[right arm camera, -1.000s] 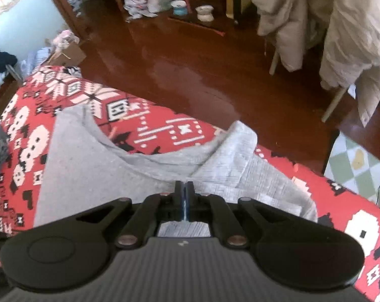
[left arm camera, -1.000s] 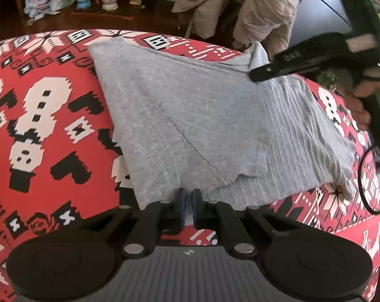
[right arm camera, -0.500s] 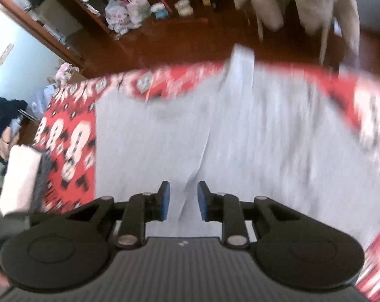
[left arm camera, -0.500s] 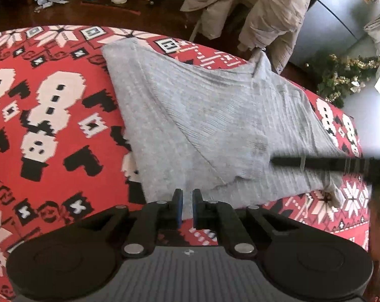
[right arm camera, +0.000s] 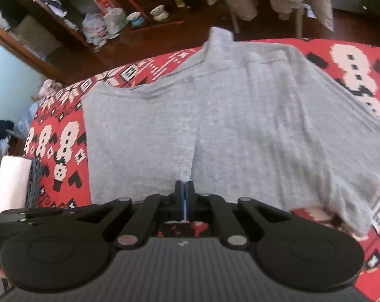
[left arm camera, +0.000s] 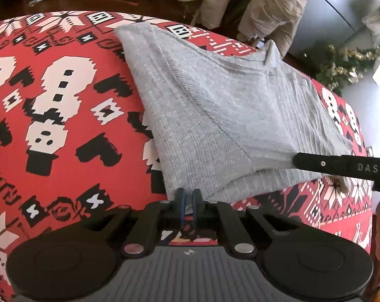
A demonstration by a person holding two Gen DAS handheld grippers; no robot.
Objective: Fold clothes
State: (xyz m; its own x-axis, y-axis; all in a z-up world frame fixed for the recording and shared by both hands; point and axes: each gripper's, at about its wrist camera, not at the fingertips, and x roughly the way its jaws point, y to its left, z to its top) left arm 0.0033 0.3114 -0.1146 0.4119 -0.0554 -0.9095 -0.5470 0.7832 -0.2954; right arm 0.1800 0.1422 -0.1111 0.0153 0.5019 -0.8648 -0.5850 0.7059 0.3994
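- While we are working over the red patterned cover [left arm camera: 64,105], the grey ribbed top [left arm camera: 215,105] is lying spread on it, near edge towards us, collar end at the far side beside the wooden floor [right arm camera: 190,37].
- We cannot tell whether the surface under the cover is a desk or a bed.
- Our left gripper [left arm camera: 187,198] is sitting at the near corner of the top, jaws drawn almost together with a thin slit showing; the cloth edge is lying right at the tips, so we are judging it pinched on the hem, likely to anchor that corner.
- Our right gripper [right arm camera: 184,192] is closing fully on the near edge of the top, at the middle, where a long crease is running away from the tips. In the left view its black finger is reaching in from the right and meeting the point of a folded-over flap.
- We are reading this hold as a way to carry or set that flap across the body.
- One side panel is lying doubled over diagonally, making a triangular layer with a clean slanted edge; the right-hand part is sagging towards the cover's edge with soft ripples.
- The knit looks thin, limp and finely ribbed, heathered grey, slightly blurred in the right view.
- Beige coats [left arm camera: 252,5] are hanging beyond, well apart.
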